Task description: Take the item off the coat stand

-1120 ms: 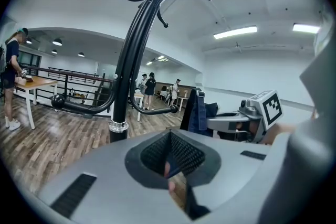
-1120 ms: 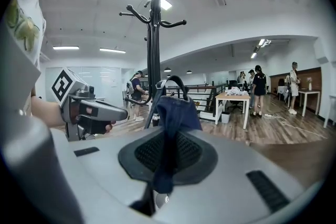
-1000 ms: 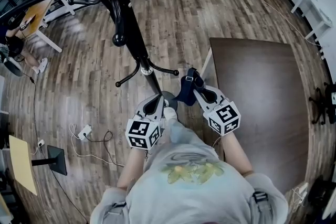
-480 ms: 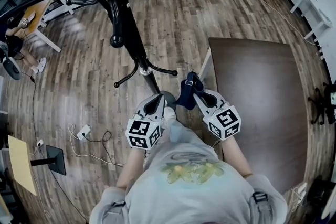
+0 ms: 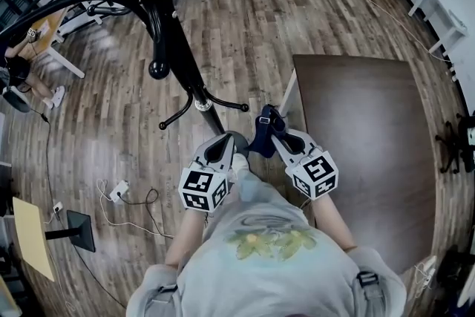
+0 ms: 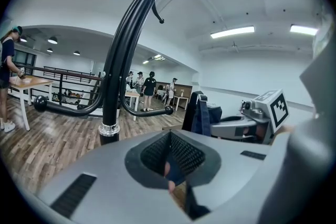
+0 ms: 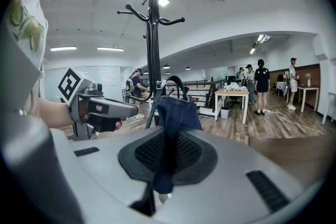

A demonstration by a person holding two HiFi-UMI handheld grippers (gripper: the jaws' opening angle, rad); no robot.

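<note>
The right gripper point(image 5: 270, 133) is clamped on the dark blue item point(image 5: 261, 134). In the right gripper view the jaws point(image 7: 167, 140) pinch a fold of blue cloth point(image 7: 176, 110) that rises above them, with a black strap looping over its top (it may be a small bag, but the fabric is too bunched to say for sure). In the head view the item sits just right of the frame's centre, at the left edge of the dark brown table point(image 5: 364, 130). It is off the coat stand point(image 5: 182, 48) and touches none of its hooks.

The black stand runs from the upper left of the head view down toward the centre, with its short lower arms spread just above the two grippers.

The left gripper point(image 5: 223, 142) is just left of centre, beside the right one and pointing at the foot of the stand. In the left gripper view its jaws point(image 6: 169, 152) are drawn together and grip nothing. The same view shows the blue item point(image 6: 201, 115) to the right of the stand's pole point(image 6: 118, 71).

Several people stand near light tables in the background of both gripper views.
</note>
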